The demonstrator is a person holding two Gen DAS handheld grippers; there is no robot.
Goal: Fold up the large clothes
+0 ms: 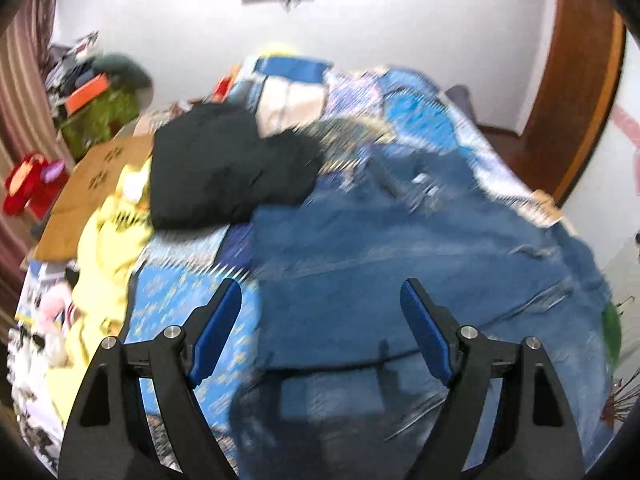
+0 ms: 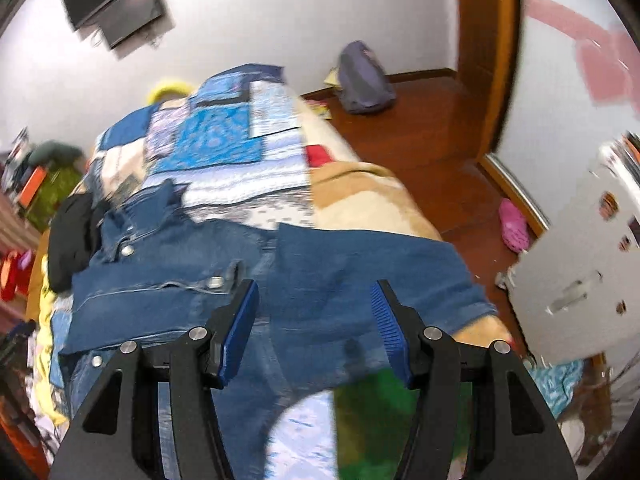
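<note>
A large blue denim jacket (image 1: 400, 256) lies spread on the bed, and it also shows in the right wrist view (image 2: 320, 272) with its metal snaps and collar toward the left. My left gripper (image 1: 320, 292) hovers above the jacket's near part, jaws wide open and empty. My right gripper (image 2: 314, 292) hovers above the jacket's middle, jaws wide open and empty. Both views are motion-blurred.
A folded black garment (image 1: 224, 168) lies on the blue patchwork bedspread (image 1: 192, 304) beyond the jacket. Yellow cloth (image 1: 108, 248) and cardboard (image 1: 92, 184) lie at the left. A wooden floor (image 2: 432, 120), purple bag (image 2: 364, 80) and white cabinet (image 2: 580, 264) are at the right.
</note>
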